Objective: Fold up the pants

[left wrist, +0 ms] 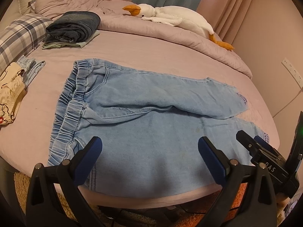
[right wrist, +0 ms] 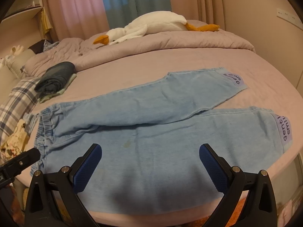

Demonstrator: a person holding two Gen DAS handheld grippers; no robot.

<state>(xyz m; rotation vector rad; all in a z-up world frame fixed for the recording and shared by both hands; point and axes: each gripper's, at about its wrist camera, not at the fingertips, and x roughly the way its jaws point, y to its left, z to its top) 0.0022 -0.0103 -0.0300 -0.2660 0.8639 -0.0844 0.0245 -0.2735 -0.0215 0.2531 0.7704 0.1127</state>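
Light blue denim pants (left wrist: 151, 117) lie flat on the pink bed sheet (left wrist: 132, 56), elastic waistband (left wrist: 70, 102) to the left and both legs stretched right, spread slightly apart. The cuffs carry lilac printed patches (right wrist: 284, 130). My left gripper (left wrist: 149, 151) hovers open above the near leg close to the waist. Also open, my right gripper (right wrist: 150, 158) hangs over the near leg (right wrist: 170, 151) further toward the cuffs. Nothing is between the fingers of either one. The right gripper (left wrist: 265, 151) shows at the right edge of the left wrist view.
A stack of folded dark clothes (left wrist: 73, 28) sits at the back left. A white plush goose (left wrist: 170, 17) lies on the bunched duvet. A plaid pillow (left wrist: 20, 36) and small crumpled garments (left wrist: 11, 87) are at the left. The bed's near edge (left wrist: 151, 196) runs just below the pants.
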